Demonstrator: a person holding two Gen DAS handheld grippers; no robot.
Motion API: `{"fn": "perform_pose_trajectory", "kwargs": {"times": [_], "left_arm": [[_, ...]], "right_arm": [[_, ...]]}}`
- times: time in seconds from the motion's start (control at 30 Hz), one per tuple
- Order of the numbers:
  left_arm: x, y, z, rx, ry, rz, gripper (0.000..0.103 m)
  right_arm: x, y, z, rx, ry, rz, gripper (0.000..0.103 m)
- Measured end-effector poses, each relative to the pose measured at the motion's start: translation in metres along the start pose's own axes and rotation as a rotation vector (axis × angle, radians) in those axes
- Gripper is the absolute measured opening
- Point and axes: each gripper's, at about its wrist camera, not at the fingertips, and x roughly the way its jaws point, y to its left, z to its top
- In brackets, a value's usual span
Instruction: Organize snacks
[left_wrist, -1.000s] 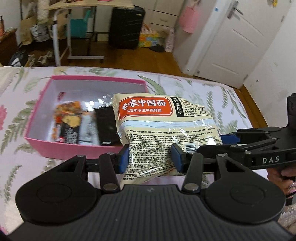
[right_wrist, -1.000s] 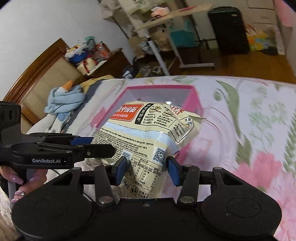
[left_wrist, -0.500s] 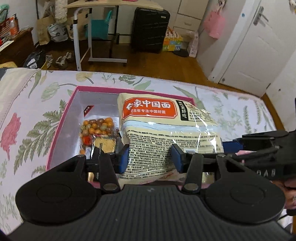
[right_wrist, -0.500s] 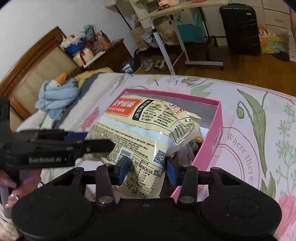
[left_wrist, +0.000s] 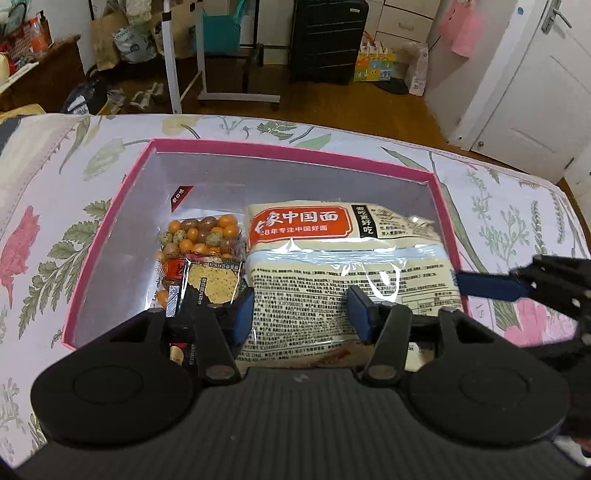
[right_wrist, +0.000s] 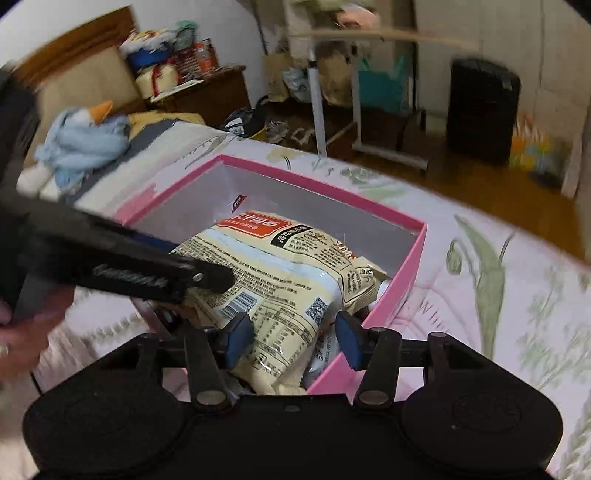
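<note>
Over on the right half of the pink box (left_wrist: 110, 236), the noodle packet (left_wrist: 343, 258) is lying pretty much flat, orange label toward the far wall and the printed back panel toward the near wall, so its long axis runs near-to-far, same direction both sets of fingers point. The left gripper (left_wrist: 301, 314) has its blue pads set wide on either side of the packet's near end, and it's hard to tell if they're actually pinching the plastic or just bracketing it, looks more like bracketing. The right gripper (right_wrist: 291, 334) is in much the same spot from the other side, pads apart around the near right corner of the packet, right up against the box's right wall; in the left wrist view its blue finger pokes in from the right at the packet's edge. Left of the packet there's a nut snack bag (left_wrist: 201, 258) sitting against it, with bare box floor further left. Both grippers are about equally close, honestly, since both sit at the same near edge. Best guess is the packet is basically down and the next thing is just pulling back toward the near side, straight along that axis, without dragging the wrapper or bumping the right wall.
</note>
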Motion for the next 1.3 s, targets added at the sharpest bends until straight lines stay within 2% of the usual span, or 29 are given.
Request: {"fn": "perform_pose_trajectory", "kwargs": {"times": [0.07,0.23,0.57,0.93,1.3], "left_arm": [[-0.001,0.001,-0.001,-0.014,-0.004,0.0,0.053],[-0.013,-0.002,-0.004,0.003,-0.027,0.034,0.053],[-0.051,-0.021,-0.014,0.051,-0.049,0.01,0.054],[-0.1,-0.06,-0.035,0.112,-0.066,-0.052,0.057],[-0.155,-0.113,-0.056,0.185,-0.136,-0.084,0.075]], "right_arm": [[-0.007,-0.002,-0.006,0.027,-0.009,0.031,0.054],[-0.025,-0.002,-0.022,0.027,-0.053,0.002,0.051],[-0.069,-0.012,-0.045,0.116,-0.141,0.002,0.052],[-0.125,-0.031,-0.066,0.174,-0.207,-0.1,0.054],[-0.191,-0.034,-0.088,0.249,-0.247,-0.252,0.061]]}}
